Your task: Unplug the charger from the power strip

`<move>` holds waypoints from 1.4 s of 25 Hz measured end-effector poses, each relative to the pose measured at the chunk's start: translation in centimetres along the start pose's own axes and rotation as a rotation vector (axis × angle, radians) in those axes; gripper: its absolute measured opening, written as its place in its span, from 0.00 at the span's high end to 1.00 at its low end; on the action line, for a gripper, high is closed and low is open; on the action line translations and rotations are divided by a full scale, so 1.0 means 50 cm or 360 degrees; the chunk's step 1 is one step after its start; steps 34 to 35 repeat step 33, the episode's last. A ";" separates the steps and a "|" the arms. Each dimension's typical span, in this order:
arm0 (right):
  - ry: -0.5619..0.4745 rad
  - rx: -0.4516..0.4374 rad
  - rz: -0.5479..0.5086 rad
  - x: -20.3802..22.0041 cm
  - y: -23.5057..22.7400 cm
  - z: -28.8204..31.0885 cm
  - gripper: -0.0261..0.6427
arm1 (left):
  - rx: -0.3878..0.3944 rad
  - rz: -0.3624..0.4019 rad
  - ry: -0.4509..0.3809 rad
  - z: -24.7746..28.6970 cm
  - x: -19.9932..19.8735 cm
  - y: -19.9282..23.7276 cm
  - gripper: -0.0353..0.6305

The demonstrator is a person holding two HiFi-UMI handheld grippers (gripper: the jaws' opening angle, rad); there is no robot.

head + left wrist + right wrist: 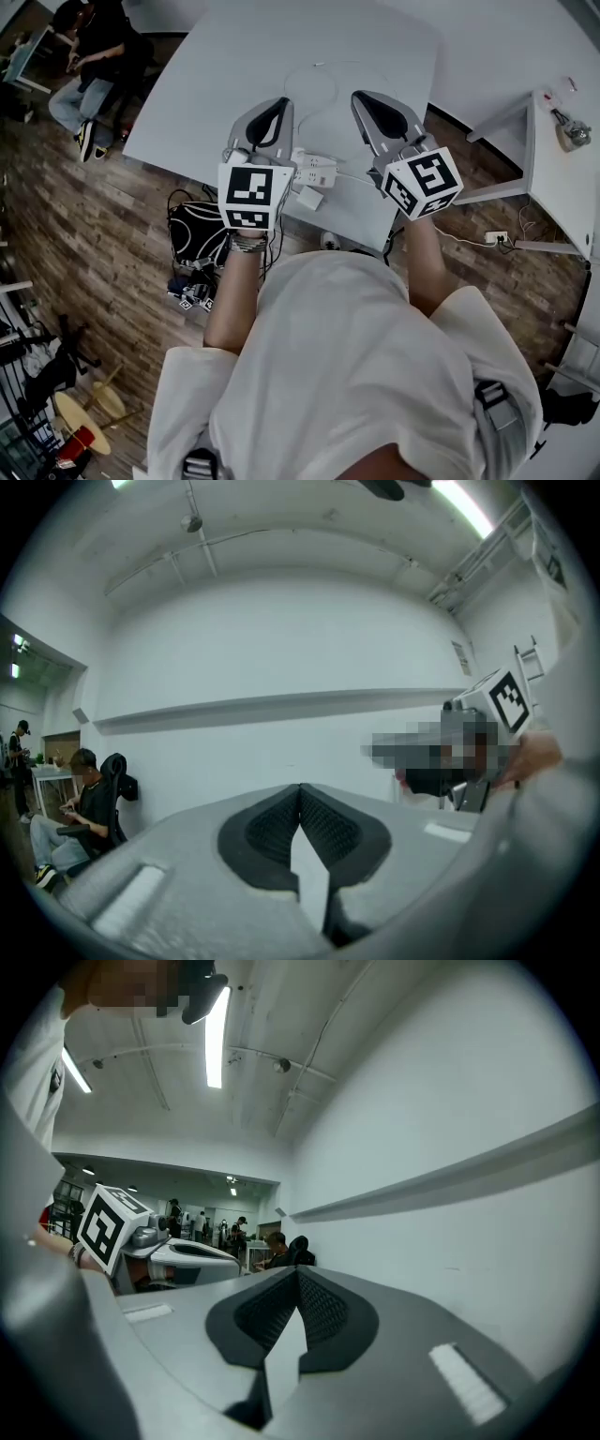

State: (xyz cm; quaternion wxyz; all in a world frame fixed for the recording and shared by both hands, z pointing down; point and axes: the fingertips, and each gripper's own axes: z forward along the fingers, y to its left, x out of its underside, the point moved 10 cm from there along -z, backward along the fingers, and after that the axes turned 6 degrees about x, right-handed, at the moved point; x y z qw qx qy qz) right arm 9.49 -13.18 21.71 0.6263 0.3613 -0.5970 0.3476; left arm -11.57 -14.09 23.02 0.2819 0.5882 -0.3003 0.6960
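Both grippers are held high over the white table (234,66), close under the head camera. My left gripper (281,101) is shut, its dark pads meeting with nothing between them (300,794). My right gripper (362,96) is likewise shut and holds nothing (298,1277). Below and between them a white power strip (317,169) lies near the table's front edge. A small white charger block (309,198) lies just in front of it; whether it is plugged in I cannot tell. A thin white cable (314,80) loops across the tabletop. Both gripper views face a white wall, not the table.
A person sits on a chair (94,56) at the far left. A black bag (199,234) and cables lie on the wooden floor under the table's front edge. A second white table (553,178) stands at the right, with a floor socket (495,238) beside it.
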 end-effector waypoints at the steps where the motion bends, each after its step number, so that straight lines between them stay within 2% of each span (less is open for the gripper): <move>1: -0.0026 -0.0004 -0.0010 -0.015 0.001 0.001 0.96 | 0.0009 0.0013 -0.0021 -0.004 -0.014 0.001 0.94; 5: -0.0099 -0.0011 -0.0065 -0.063 0.004 0.009 0.96 | 0.0042 0.0086 -0.0092 -0.015 -0.057 0.005 0.94; 11: -0.0102 -0.0001 -0.0116 -0.085 0.005 0.015 0.96 | -0.0006 0.0134 -0.0137 -0.026 -0.087 0.019 0.94; 25: -0.0080 0.0004 -0.0132 -0.084 0.004 0.023 0.96 | 0.0006 0.0077 -0.0124 -0.025 -0.084 0.022 0.94; 35: -0.0071 0.0007 -0.0117 -0.081 0.002 0.027 0.96 | 0.0015 0.0083 -0.0112 -0.018 -0.085 0.026 0.94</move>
